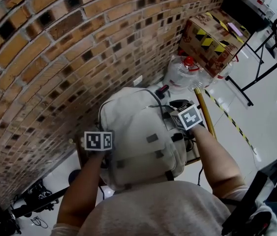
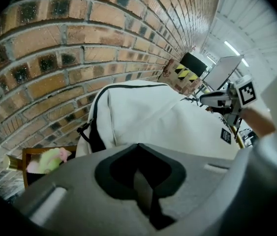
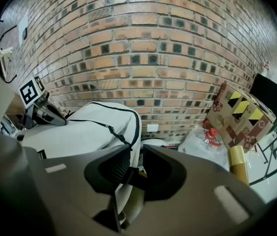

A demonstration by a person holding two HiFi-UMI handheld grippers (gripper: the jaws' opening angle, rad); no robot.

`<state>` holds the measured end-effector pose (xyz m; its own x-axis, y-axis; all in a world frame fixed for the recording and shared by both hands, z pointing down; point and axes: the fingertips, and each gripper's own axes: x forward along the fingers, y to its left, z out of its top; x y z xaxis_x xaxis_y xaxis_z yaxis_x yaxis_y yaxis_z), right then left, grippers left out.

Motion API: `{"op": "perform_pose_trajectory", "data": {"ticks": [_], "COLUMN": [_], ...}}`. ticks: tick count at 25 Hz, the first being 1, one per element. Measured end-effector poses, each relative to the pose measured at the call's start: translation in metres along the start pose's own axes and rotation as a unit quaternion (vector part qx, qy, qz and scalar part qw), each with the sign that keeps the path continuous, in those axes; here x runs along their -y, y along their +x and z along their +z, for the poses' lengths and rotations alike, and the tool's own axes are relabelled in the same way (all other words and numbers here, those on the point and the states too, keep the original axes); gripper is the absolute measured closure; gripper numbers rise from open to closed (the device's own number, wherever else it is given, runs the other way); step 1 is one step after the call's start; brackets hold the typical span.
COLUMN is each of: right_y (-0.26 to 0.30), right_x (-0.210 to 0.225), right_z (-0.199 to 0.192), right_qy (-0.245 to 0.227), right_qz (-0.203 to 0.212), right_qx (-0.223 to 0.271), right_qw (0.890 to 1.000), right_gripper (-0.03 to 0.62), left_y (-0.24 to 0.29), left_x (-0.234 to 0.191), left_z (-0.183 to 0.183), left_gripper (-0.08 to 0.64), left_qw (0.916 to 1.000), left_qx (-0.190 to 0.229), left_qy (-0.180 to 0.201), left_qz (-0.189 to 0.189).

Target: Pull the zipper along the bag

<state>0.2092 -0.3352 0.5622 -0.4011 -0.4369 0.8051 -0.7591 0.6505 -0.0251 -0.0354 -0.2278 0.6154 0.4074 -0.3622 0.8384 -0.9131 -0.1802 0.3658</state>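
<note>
A pale grey backpack (image 1: pixel 138 132) stands on a small wooden table against the brick wall. Its black zipper track (image 3: pixel 128 113) curves over the top edge, with a black pull cord (image 3: pixel 109 128) hanging on the front. My left gripper (image 1: pixel 104 154) is at the bag's left side, and in the left gripper view its jaws (image 2: pixel 139 154) are shut on a strip of the bag's grey fabric. My right gripper (image 1: pixel 175 116) is at the bag's right side. Its jaws (image 3: pixel 137 154) stand apart around the bag's edge, pads not pressing.
The brick wall (image 1: pixel 54 58) runs close behind the bag. A cardboard box with yellow-black tape (image 1: pixel 212 36) and a clear bottle with a red cap (image 1: pixel 182 70) lie at the right. A yellow pole (image 1: pixel 204 114) stands by my right wrist. A green plush toy (image 2: pixel 47 160) lies left of the bag.
</note>
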Motion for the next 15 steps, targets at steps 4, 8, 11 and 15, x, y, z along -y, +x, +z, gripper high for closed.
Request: {"op": "perform_pose_trajectory", "data": {"ticks": [4, 8, 11, 15], "right_y": [-0.019, -0.043, -0.063, -0.097], "right_x": [-0.010, -0.035, -0.048, -0.082], "right_z": [0.003, 0.002, -0.012, -0.025], "right_qy": [0.009, 0.021, 0.064, 0.125], "right_qz": [0.009, 0.023, 0.013, 0.053], "right_qx": [0.026, 0.056, 0.069, 0.101], "right_qw": [1.000, 0.998, 0.995, 0.986], "right_gripper": [0.519, 0.583, 0.591, 0.591], "left_y": [-0.026, -0.058, -0.081, -0.107], "left_x": [0.005, 0.022, 0.047, 0.092], "left_z": [0.006, 0.008, 0.004, -0.007], "left_gripper": [0.558, 0.558, 0.558, 0.558], "left_qw": [0.9992, 0.9960, 0.9925, 0.9828], "left_qx": [0.040, 0.089, 0.114, 0.129], "left_qy": [-0.004, -0.010, -0.004, 0.007], "left_qz": [0.002, -0.012, -0.044, -0.132]}}
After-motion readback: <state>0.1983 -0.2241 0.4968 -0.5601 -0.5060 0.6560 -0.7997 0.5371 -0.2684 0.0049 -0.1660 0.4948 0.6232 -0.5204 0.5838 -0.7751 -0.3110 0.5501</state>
